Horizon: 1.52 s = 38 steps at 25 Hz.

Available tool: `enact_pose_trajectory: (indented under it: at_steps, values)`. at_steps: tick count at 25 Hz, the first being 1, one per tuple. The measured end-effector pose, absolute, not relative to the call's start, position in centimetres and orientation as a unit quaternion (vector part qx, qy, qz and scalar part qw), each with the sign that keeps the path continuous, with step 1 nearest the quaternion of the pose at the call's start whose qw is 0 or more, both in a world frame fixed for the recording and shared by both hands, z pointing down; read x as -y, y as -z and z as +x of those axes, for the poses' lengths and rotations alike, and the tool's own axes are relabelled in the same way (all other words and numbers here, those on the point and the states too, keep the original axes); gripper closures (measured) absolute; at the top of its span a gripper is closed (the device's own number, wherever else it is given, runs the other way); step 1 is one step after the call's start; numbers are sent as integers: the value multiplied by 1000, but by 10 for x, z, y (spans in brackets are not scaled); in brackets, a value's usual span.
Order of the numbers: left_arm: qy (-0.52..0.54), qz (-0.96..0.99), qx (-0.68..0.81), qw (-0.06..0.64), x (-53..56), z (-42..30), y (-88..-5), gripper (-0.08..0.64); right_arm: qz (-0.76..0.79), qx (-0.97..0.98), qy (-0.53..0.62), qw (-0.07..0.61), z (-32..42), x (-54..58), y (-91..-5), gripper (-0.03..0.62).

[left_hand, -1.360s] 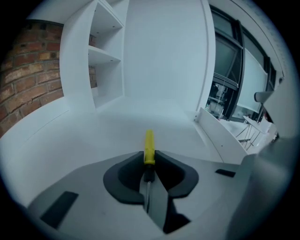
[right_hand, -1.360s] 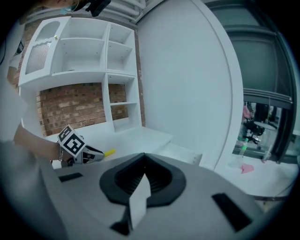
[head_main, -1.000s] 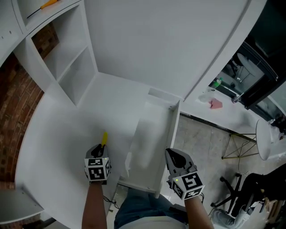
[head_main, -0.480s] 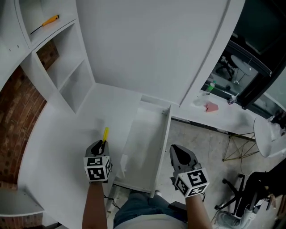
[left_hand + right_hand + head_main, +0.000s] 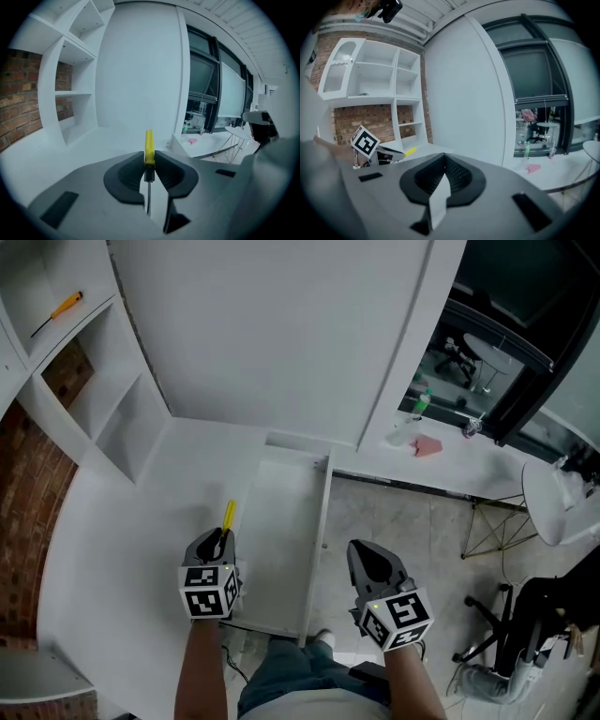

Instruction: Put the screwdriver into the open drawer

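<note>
Here, the left gripper (image 5: 149,163) is shown clamped narrowly on the yellow-handled screwdriver (image 5: 149,146). The tool is gripped at its black collar, with the handle projecting forward. It is held over the white counter (image 5: 122,549), just beside the open drawer (image 5: 281,549). The right gripper (image 5: 443,164) is closed and empty. With so slim a purchase, the tool could pivot or slip if tilted. If it were released short of the drawer's near wall, it would be left on the counter.

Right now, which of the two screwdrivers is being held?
The screwdriver clamped in the left tool; the other screwdriver lies untouched on a high shelf.
</note>
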<state>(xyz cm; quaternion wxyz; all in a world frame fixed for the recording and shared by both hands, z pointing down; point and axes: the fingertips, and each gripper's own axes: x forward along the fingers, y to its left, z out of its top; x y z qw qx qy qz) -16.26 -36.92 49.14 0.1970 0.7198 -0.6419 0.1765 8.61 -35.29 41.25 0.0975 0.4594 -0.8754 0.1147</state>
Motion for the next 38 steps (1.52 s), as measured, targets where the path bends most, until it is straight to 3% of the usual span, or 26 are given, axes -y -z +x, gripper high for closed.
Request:
enact_pose_trajectory:
  at_steps: [22,29,35,38]
  values:
    - [-303,714,533,338,386,-58,-712,479,487,820,-239,181,115,343,-548,581]
    - [-315,704,531,350,385,-54,-748,477,472,813,-265,215,116,325,-569,581]
    - [-324,704,530,344,384,-56,-747,471,467,826,-240,205,110,332,-560,581]
    - [-320,703,533,346,376,-58,-741,437,465,829,-234,205,110,331,-551,581]
